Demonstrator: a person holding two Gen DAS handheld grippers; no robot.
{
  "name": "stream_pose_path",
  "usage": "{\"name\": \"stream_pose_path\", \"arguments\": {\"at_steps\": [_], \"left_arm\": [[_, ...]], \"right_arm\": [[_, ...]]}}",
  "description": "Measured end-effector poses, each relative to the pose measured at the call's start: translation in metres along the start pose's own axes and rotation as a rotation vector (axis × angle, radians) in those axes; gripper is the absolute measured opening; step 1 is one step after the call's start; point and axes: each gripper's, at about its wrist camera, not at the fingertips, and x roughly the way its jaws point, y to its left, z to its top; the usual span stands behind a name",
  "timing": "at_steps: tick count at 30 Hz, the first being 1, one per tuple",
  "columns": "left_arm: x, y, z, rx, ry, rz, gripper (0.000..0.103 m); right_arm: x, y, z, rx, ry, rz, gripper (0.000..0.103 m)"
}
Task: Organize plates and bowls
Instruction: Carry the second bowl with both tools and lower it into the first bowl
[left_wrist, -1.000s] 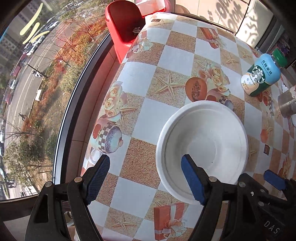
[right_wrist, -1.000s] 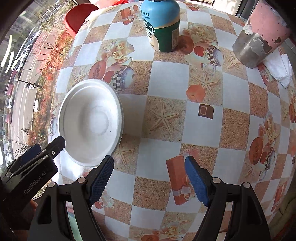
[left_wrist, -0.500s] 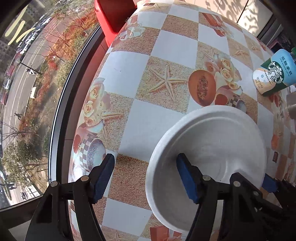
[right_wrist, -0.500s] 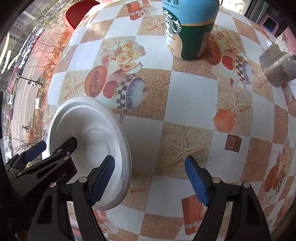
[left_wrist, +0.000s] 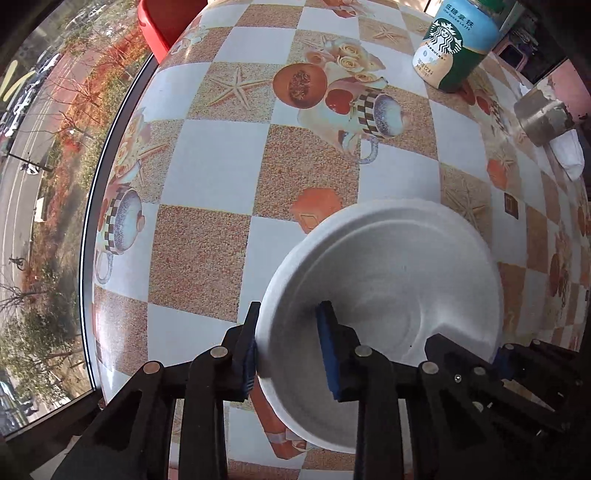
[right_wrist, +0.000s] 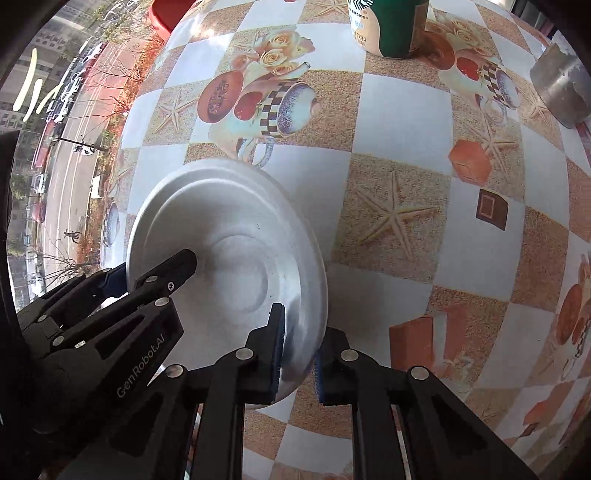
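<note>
Both tools clamp the white bowl's (left_wrist: 388, 280) rim — left tool (left_wrist: 288, 347) at its nine o'clock, right tool (right_wrist: 297, 347) at three, low on the bench (left_wrist: 210, 162). The thin rim could buckle or slip if one side rises first — the latte bottle (left_wrist: 456, 44) stands at one o'clock, well clear.

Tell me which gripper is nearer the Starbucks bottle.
Right. The right gripper clamps the white bowl's rim on the Starbucks bottle's side; the left gripper clamps the opposite rim.
</note>
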Motion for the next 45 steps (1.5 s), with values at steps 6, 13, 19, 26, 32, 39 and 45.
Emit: {"name": "stream_pose_path", "arguments": {"at_steps": [6, 13, 19, 26, 32, 39, 45], "left_arm": [[-0.002, -0.016, -0.071, 0.036, 0.024, -0.012, 0.032], [-0.006, -0.013, -0.146, 0.048, 0.051, -0.019, 0.032], [-0.005, 0.005, -0.181, 0.048, 0.075, -0.030, 0.032], [-0.005, 0.019, -0.191, 0.057, 0.080, -0.039, 0.032], [-0.025, 0.010, -0.197, 0.107, 0.037, -0.043, 0.033], [-0.055, -0.009, -0.212, 0.184, -0.018, -0.065, 0.035], [-0.073, -0.058, -0.220, 0.250, -0.053, -0.064, 0.037]], "right_arm": [[0.003, -0.013, -0.068, 0.026, 0.028, -0.039, 0.015], [0.009, -0.012, -0.151, 0.031, 0.055, -0.050, 0.015], [0.019, 0.013, -0.199, 0.010, 0.082, -0.061, 0.016], [0.027, 0.033, -0.214, -0.003, 0.082, -0.070, 0.016], [0.011, 0.040, -0.246, 0.003, 0.054, -0.076, 0.016], [-0.025, 0.031, -0.270, 0.068, -0.018, -0.090, 0.016], [-0.052, 0.009, -0.269, 0.116, -0.059, -0.081, 0.016]]}}
